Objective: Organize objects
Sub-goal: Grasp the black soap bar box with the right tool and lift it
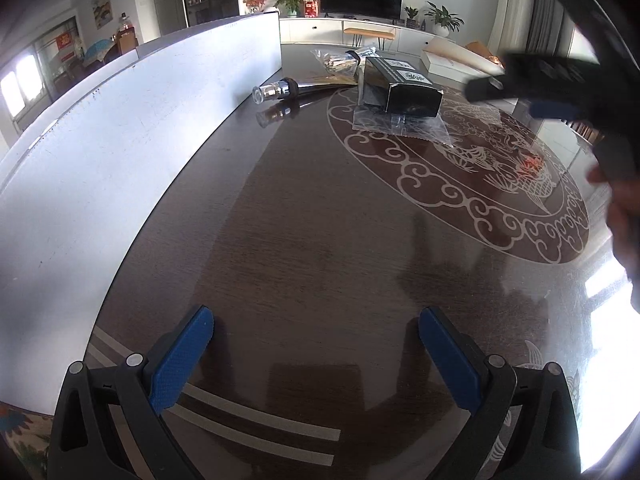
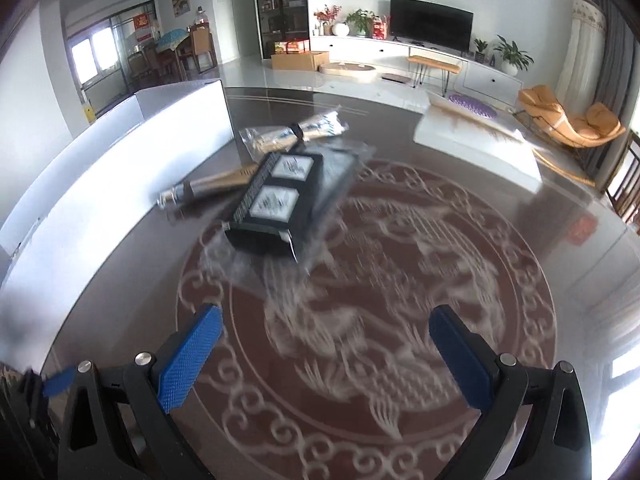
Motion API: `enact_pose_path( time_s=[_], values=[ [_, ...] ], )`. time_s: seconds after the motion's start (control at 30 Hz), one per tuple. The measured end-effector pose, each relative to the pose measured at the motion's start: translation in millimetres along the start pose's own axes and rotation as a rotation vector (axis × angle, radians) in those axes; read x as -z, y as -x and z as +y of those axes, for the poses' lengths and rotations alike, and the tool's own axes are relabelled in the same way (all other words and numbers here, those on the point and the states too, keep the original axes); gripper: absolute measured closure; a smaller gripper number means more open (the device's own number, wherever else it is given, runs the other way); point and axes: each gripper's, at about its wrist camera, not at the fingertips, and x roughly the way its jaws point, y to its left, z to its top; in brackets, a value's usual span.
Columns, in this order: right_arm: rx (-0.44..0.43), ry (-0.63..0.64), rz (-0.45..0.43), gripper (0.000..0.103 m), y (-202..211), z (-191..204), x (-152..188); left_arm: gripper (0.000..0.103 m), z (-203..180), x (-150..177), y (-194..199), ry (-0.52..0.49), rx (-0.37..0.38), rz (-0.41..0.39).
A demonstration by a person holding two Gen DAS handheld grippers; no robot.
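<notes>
One glossy black box (image 2: 276, 208) bears two white labels.

**Living room, daylight**

White walls, glossy pale floor. Dark television (image 2: 430, 20) on a long white cabinet (image 2: 400, 54), potted plants (image 2: 512, 54) alongside. Orange lounge chair (image 2: 568, 120) right. Dark shelving (image 2: 282, 4), possibly glass-fronted. Bright window (image 2: 82, 58) far left.

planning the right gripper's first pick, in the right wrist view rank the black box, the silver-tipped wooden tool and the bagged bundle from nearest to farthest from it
1. black box, straight ahead, centre of table
2. silver-tipped wooden tool, left, behind the box
3. bagged bundle, farthest back, beyond the box

The right gripper is open, empty.
</notes>
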Motion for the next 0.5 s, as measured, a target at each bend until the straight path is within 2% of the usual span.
enact_pose_path(
  time_s=[0.13, 0.23, 0.27, 0.33, 0.5],
  values=[
    [0.008, -0.010, 0.068, 0.000, -54.6, 25.9, -58.8, 0.000, 0.0, -0.2, -0.1, -0.001, 0.002, -0.001],
    [0.061, -0.036, 0.157, 0.000, -92.7, 33.9, -76.8, 0.000, 0.0, -0.5, -0.5, -0.003, 0.005, -0.001],
    [0.067, -0.052, 0.174, 0.003, -99.0, 33.2, -76.6, 0.000, 0.3, -0.4, -0.5, -0.004, 0.006, 0.000],
    [0.012, -0.110, 0.199, 0.044, -104.5, 26.8, -70.9, 0.000, 0.2, -0.6, -0.6, -0.004, 0.005, 0.000],
    [0.003, -0.151, 0.159, 0.044, -73.2, 5.3, -35.7, 0.000, 0.5, -1.1, -0.9, -0.001, 0.004, 0.000]
  ],
)
